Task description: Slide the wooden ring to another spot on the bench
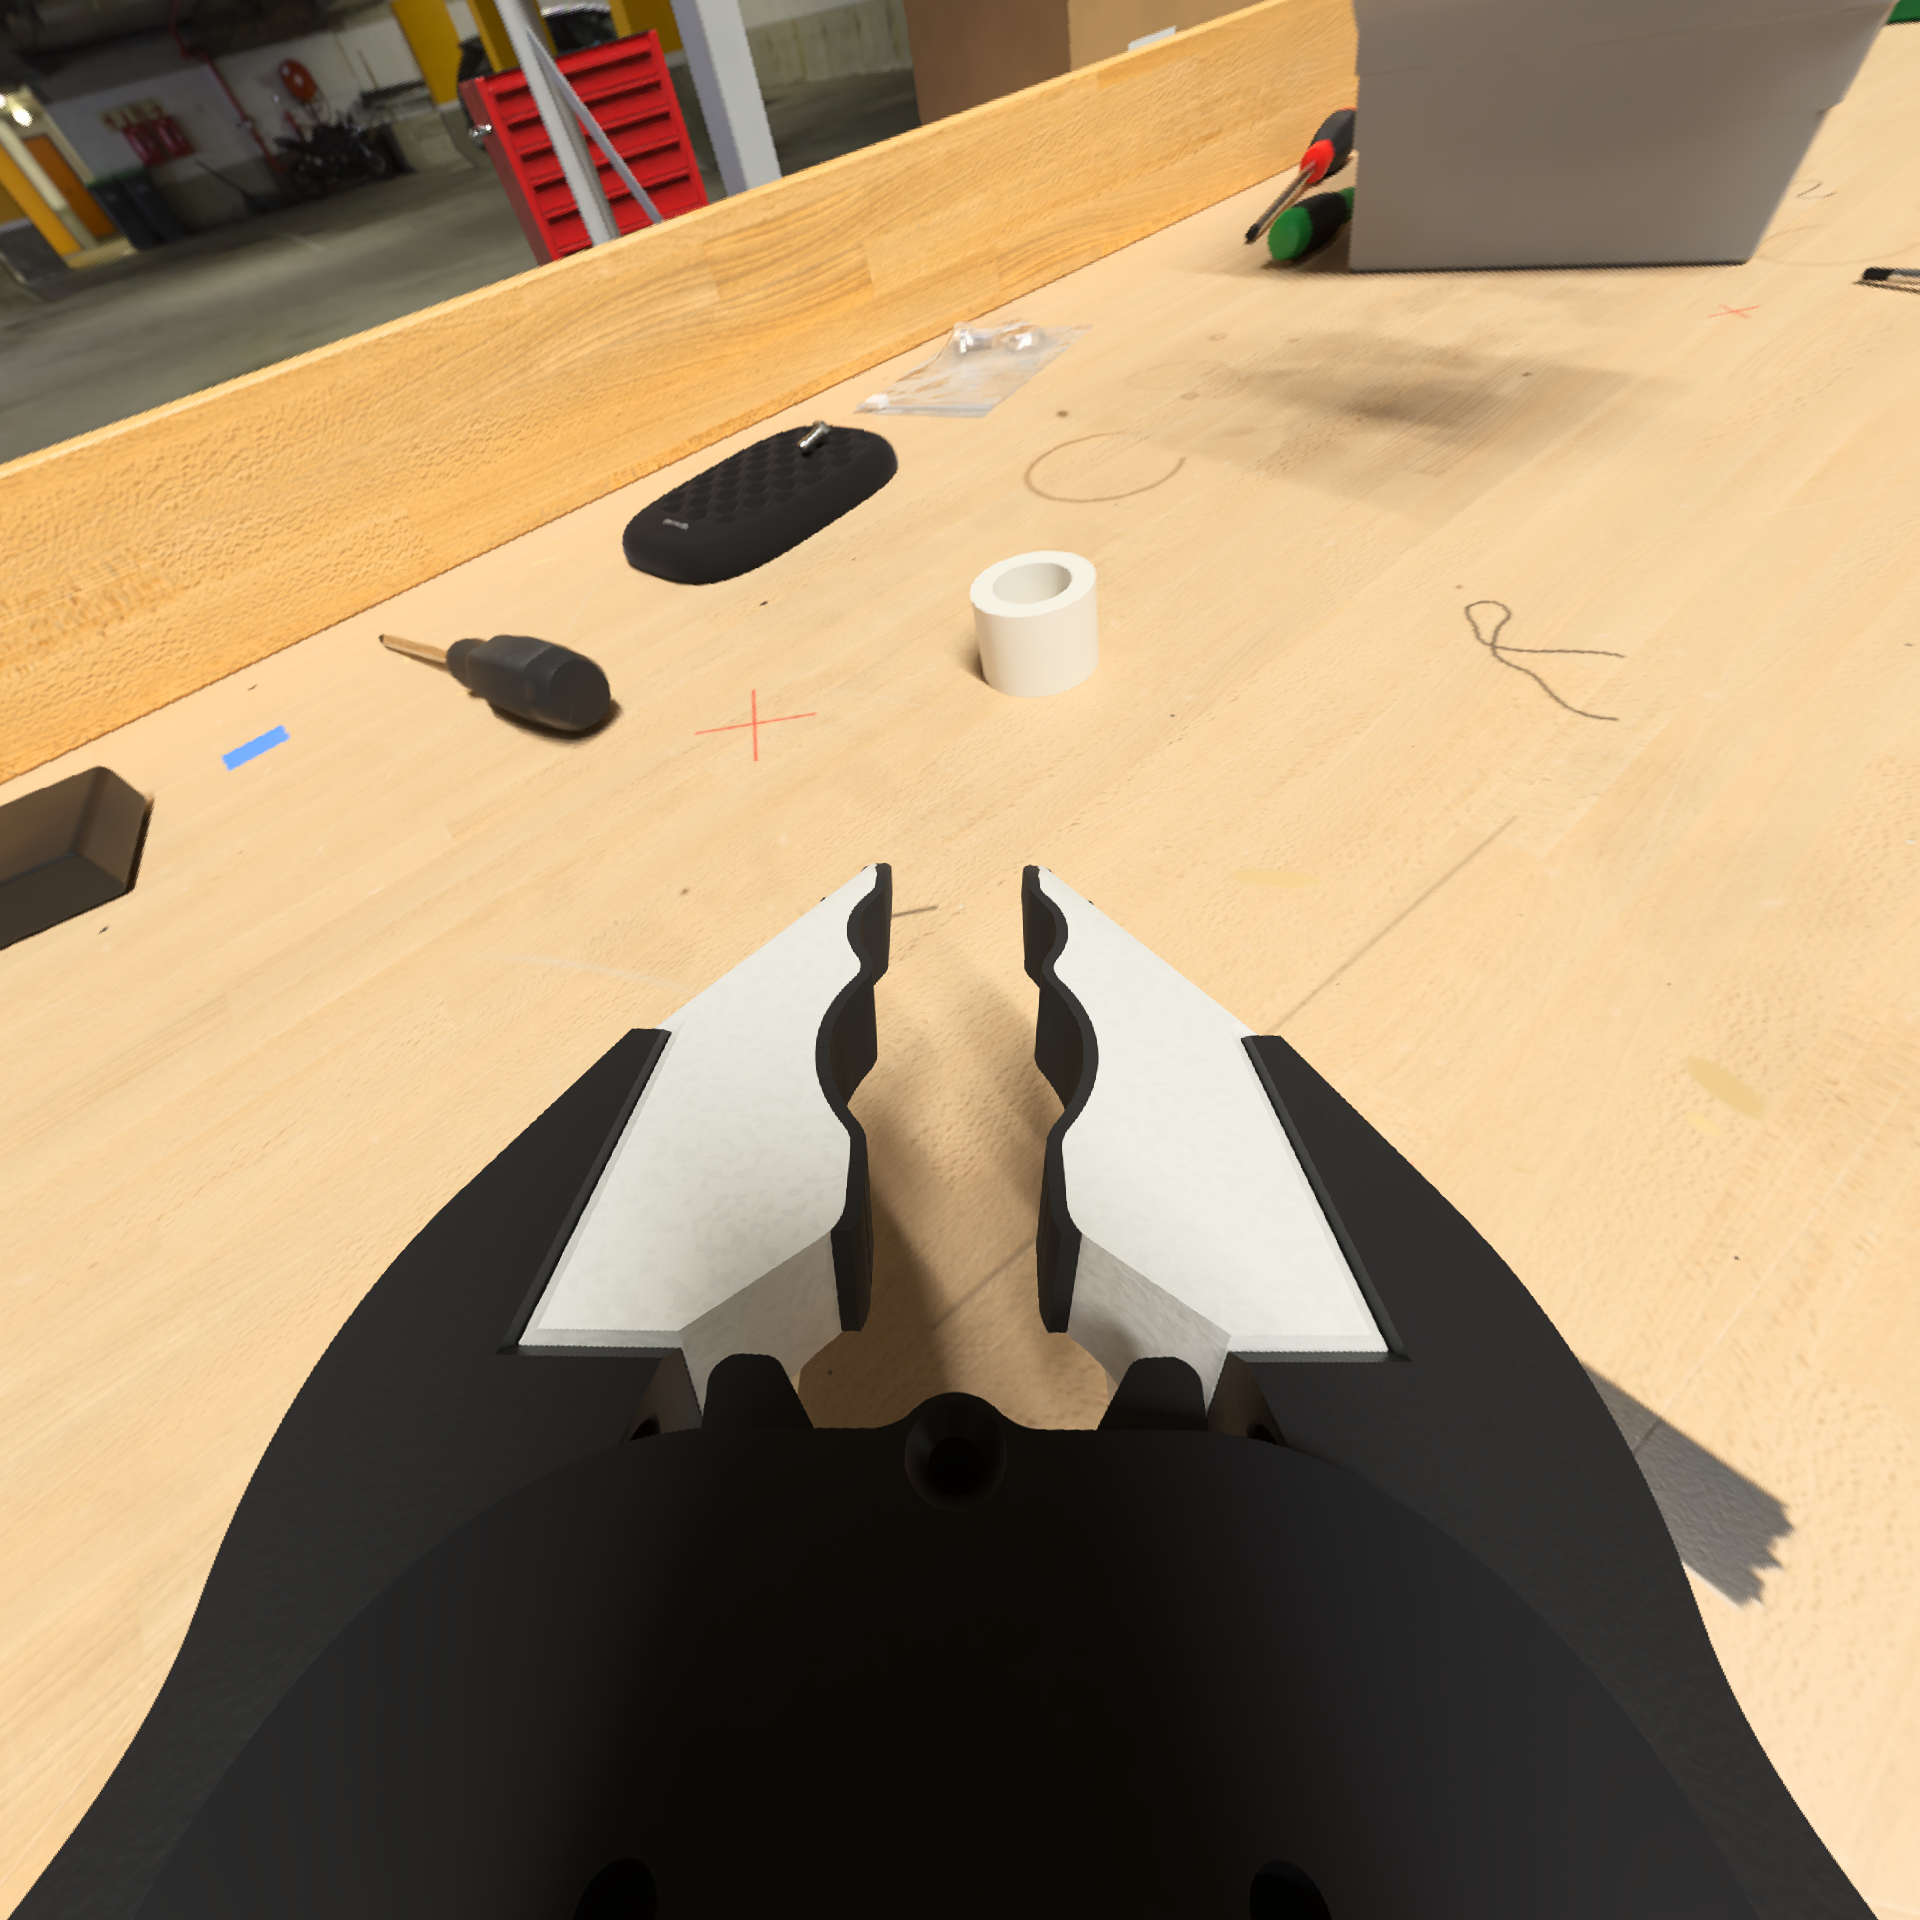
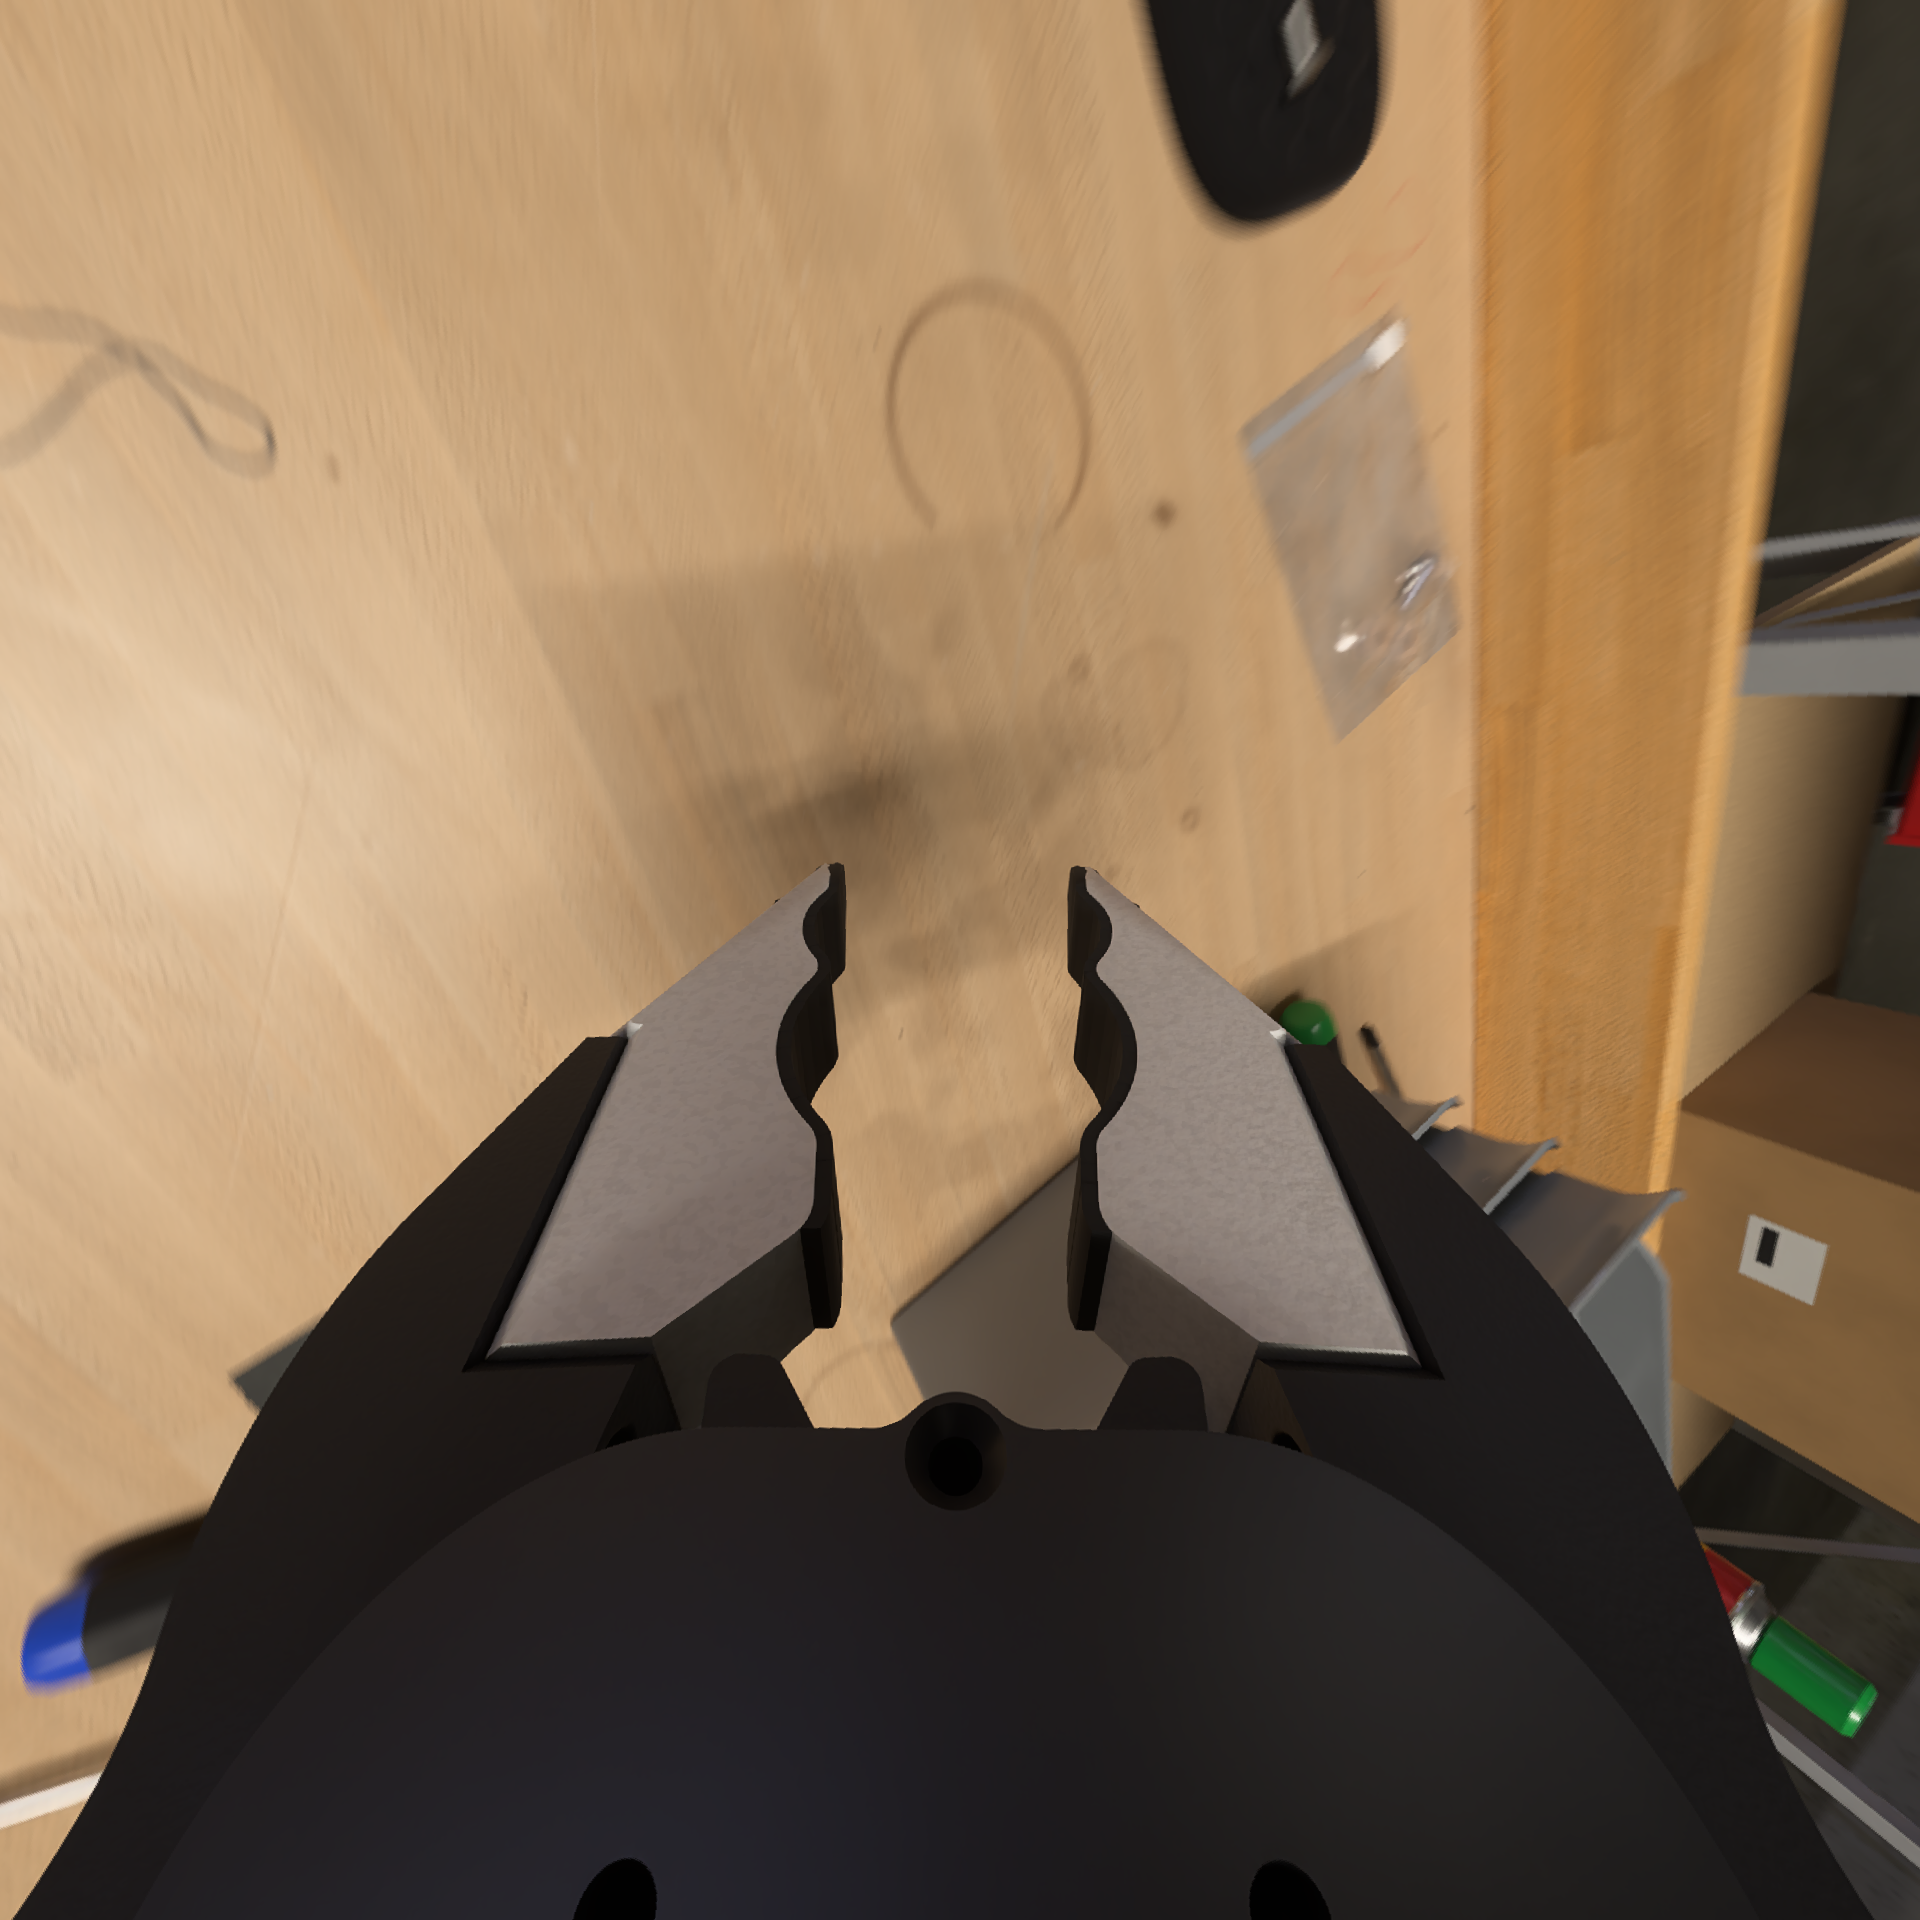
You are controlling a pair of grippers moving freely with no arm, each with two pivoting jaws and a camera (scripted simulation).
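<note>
Pale beech planks make up the bench (image 1: 1351, 935), with a raised wooden lip (image 1: 520, 364) along its far edge and a garage-like hall with a red slatted tool cabinet (image 1: 592, 135) beyond. Seen from the left wrist, the short, thick-walled, cream-coloured wooden ring (image 1: 1035, 623) stands upright on the bench, well ahead of the left gripper (image 1: 956, 871), whose jaws are slightly apart and hold nothing. A thin red cross mark (image 1: 755, 723) lies just left of the ring; farther left lies a stubby black-handled screwdriver (image 1: 520, 677), and behind it a black oval textured pad (image 1: 758, 504). A clear plastic bag (image 1: 971, 366) rests near the lip. The right gripper (image 2: 956, 871) hovers over bare wood, jaws parted and empty; the ring does not appear in its blurred view.
</note>
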